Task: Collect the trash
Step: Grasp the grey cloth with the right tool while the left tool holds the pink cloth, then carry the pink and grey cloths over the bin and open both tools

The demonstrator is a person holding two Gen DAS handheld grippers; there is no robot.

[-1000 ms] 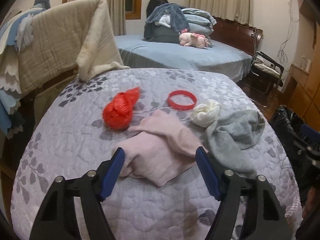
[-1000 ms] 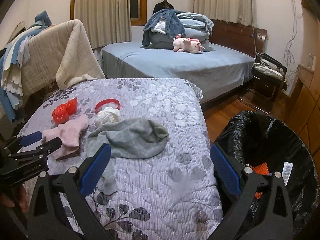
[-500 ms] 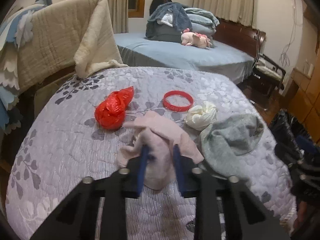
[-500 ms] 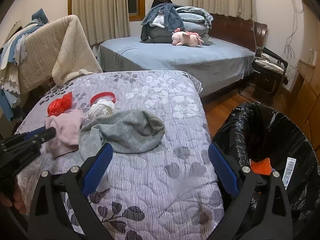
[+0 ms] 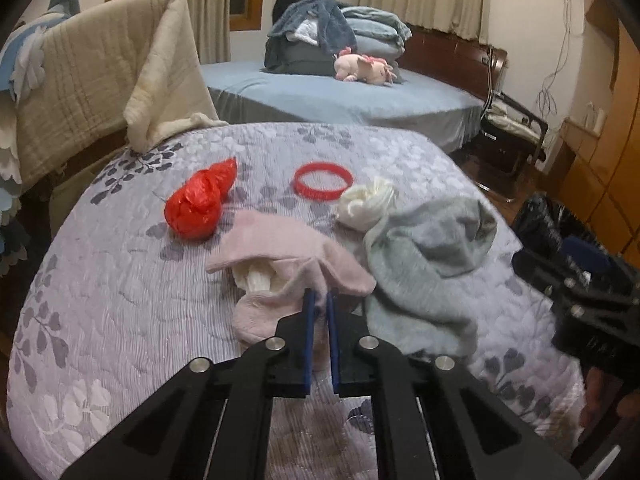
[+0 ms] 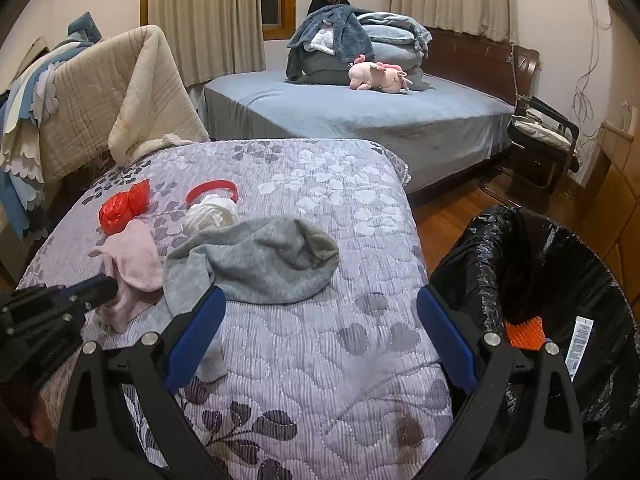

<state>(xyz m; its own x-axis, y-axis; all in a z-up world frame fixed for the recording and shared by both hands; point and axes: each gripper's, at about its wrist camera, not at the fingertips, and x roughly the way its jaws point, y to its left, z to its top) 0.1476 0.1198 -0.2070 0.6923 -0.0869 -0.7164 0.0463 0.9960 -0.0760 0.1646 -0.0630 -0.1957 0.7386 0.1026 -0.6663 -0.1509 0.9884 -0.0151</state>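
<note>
My left gripper [image 5: 319,304], nearly closed, pinches the soft, light pink cloth [image 5: 288,256] at its near fold; my right gripper [image 6: 320,320] gapes, holding nothing.

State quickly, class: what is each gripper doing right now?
Left gripper: closed on the pink cloth.
Right gripper: open, holding nothing.
</note>
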